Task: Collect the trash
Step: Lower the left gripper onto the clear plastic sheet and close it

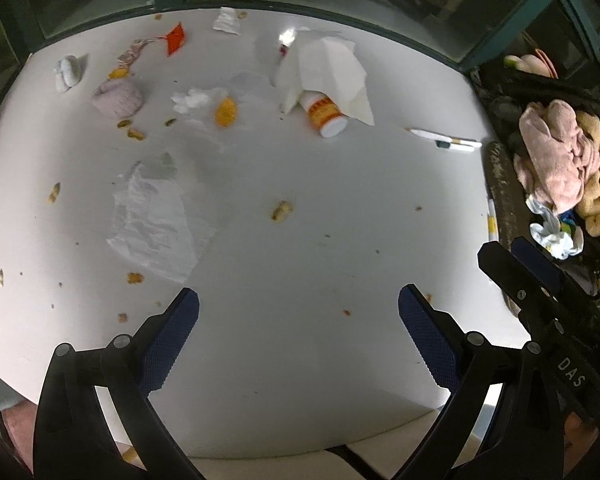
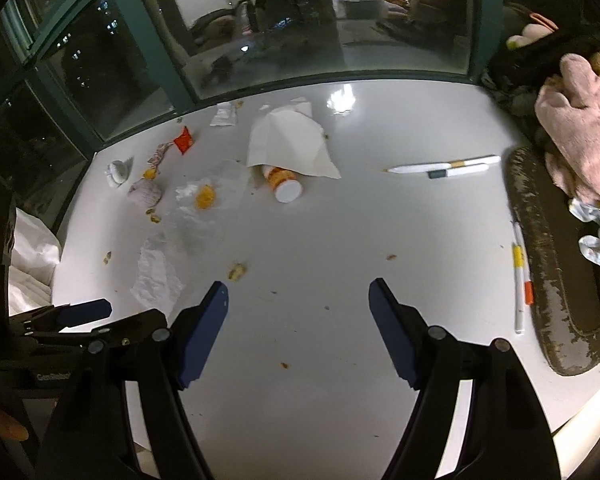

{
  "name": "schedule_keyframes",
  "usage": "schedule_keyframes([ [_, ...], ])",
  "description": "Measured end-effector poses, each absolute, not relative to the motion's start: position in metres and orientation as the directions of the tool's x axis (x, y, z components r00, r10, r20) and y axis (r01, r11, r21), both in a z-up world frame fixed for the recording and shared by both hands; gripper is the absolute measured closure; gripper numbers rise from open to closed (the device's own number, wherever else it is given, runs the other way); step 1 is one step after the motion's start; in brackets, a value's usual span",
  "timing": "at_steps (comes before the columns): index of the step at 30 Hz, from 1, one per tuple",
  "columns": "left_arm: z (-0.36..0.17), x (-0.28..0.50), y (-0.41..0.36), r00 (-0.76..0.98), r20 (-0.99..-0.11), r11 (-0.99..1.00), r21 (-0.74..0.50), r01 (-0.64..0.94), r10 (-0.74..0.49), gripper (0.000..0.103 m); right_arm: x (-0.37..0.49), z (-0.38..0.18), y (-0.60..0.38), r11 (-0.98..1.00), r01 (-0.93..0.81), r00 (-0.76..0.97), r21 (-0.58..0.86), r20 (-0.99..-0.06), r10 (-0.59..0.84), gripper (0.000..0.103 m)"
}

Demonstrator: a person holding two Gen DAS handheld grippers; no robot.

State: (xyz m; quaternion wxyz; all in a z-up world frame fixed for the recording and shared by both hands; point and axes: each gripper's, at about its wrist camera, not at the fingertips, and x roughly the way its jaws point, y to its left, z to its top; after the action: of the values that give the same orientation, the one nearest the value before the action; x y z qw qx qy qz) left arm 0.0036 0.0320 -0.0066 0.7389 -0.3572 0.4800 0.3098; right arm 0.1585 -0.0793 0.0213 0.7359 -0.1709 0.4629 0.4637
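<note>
Trash lies scattered over the white table [image 1: 300,240]: a clear plastic wrapper [image 1: 156,220] [image 2: 156,268], an orange peel piece [image 1: 225,111] [image 2: 205,197], a crumpled pinkish wad [image 1: 118,98] [image 2: 145,193], a red wrapper [image 1: 176,38] [image 2: 184,141], and a white paper napkin [image 1: 328,72] [image 2: 288,144] draped over a tipped orange-and-white bottle [image 1: 325,114] [image 2: 284,184]. My left gripper [image 1: 298,300] hangs open over the near table with nothing between its fingers. My right gripper [image 2: 298,290] is open and empty too, and shows at the right edge [image 1: 516,256] of the left wrist view.
Pens [image 1: 444,138] [image 2: 448,168] lie at the right, another [image 2: 520,276] by a worn dark chair back [image 2: 552,264] holding pink plush cloth [image 1: 552,152] [image 2: 580,128]. Small crumbs [image 1: 281,211] dot the table. A dark window [image 2: 260,40] lines the far edge.
</note>
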Motion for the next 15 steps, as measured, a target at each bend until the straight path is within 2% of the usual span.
schedule_keyframes([
  [15,-0.003,-0.056,0.104,0.37,-0.925,0.578,-0.255,-0.775,0.088,0.006,0.098,0.026,-0.022,0.554,-0.815,0.172,0.173,-0.839,0.516,0.033],
])
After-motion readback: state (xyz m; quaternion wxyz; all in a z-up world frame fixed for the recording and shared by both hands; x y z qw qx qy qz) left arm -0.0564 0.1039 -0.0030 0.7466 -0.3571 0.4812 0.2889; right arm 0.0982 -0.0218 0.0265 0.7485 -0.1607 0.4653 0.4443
